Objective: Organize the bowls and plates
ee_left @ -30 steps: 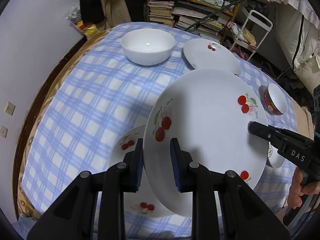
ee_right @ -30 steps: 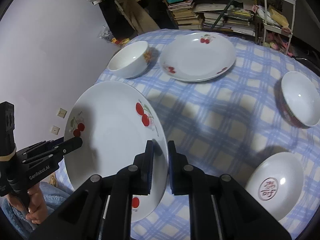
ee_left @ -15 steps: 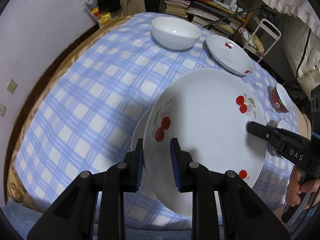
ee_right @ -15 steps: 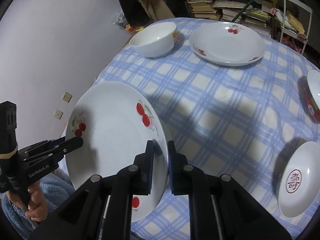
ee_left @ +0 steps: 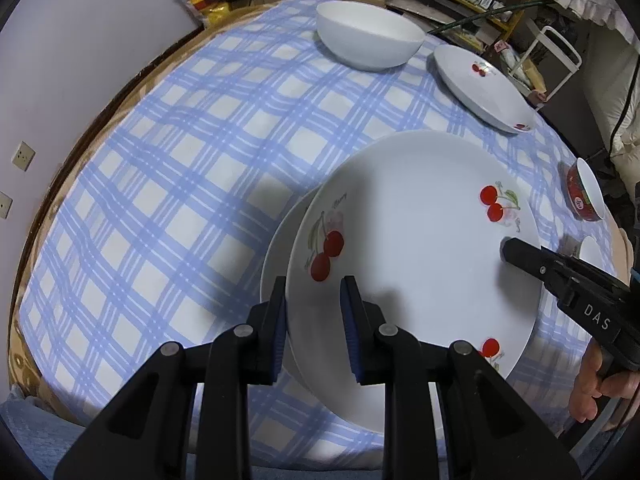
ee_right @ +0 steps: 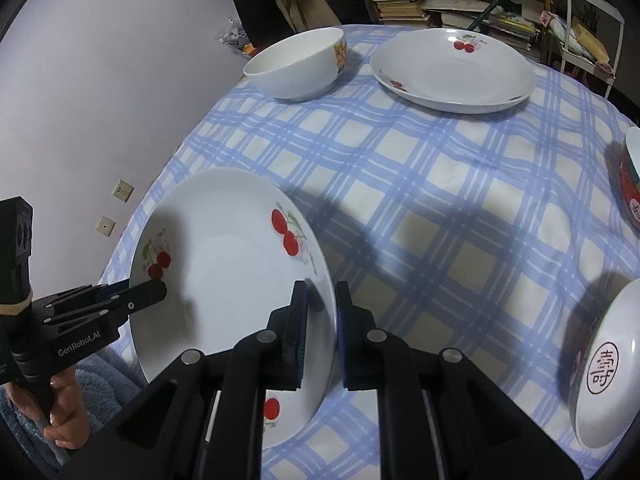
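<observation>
Both grippers hold one large white cherry plate [ee_left: 412, 232] just above the blue checked tablecloth [ee_left: 180, 184]. My left gripper [ee_left: 314, 282] is shut on the plate's near left rim, one pad above and one below. My right gripper [ee_right: 321, 286] is shut on the opposite rim of the same cherry plate [ee_right: 224, 272]. Each gripper shows in the other's view: the right gripper [ee_left: 506, 246] at the plate's right edge, the left gripper [ee_right: 160, 292] at its left edge. A second cherry plate [ee_left: 276, 248] lies on the cloth directly beneath, with only its left edge showing.
A white bowl [ee_right: 296, 64] and a third cherry plate [ee_right: 452, 72] stand at the far side of the table. A red bowl [ee_right: 632, 176] and a small dish with a red character [ee_right: 608, 368] sit on the right. Shelves, books and a white cart crowd the room behind.
Both grippers have sunk with the held plate toward the table's near edge. It now covers nearly all of the plate lying beneath it, which showed more before.
</observation>
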Demonstrator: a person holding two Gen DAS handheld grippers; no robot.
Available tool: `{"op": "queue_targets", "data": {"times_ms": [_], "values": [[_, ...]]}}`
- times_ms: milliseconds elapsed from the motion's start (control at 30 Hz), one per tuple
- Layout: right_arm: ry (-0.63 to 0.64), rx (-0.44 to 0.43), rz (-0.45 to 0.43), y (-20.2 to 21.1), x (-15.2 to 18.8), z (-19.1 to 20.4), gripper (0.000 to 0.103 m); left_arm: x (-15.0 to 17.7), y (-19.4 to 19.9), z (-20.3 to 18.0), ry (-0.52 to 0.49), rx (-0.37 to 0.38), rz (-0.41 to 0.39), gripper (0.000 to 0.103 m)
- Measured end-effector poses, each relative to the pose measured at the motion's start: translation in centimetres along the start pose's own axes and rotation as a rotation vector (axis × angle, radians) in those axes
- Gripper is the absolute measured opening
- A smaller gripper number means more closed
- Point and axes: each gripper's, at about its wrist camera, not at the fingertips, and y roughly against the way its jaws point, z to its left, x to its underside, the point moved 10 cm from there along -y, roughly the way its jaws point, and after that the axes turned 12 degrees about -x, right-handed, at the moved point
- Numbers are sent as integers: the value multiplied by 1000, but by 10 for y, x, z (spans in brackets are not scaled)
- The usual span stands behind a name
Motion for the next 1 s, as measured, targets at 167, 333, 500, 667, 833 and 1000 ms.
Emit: {"op": "queue_targets", "data": {"times_ms": [167, 333, 500, 667, 833, 1000], "values": [[-9, 6, 10, -9, 0, -5, 15, 0, -12, -1, -11, -24, 22, 24], [8, 29, 30, -20, 0, -10, 15, 3, -33, -2, -22, -39, 71, 24], [-9, -1, 17, -20, -3, -10, 14, 5, -44, 3, 27, 20, 126, 24], [18, 16, 18, -22, -2, -10, 14, 6, -42, 6, 39, 22, 127, 24], [40, 31, 8, -21, -3, -8, 14, 10, -37, 6, -7, -28, 109, 24], [39, 31, 3, -19, -3, -8, 14, 11, -32, 9, -24, -61, 91, 24]]}}
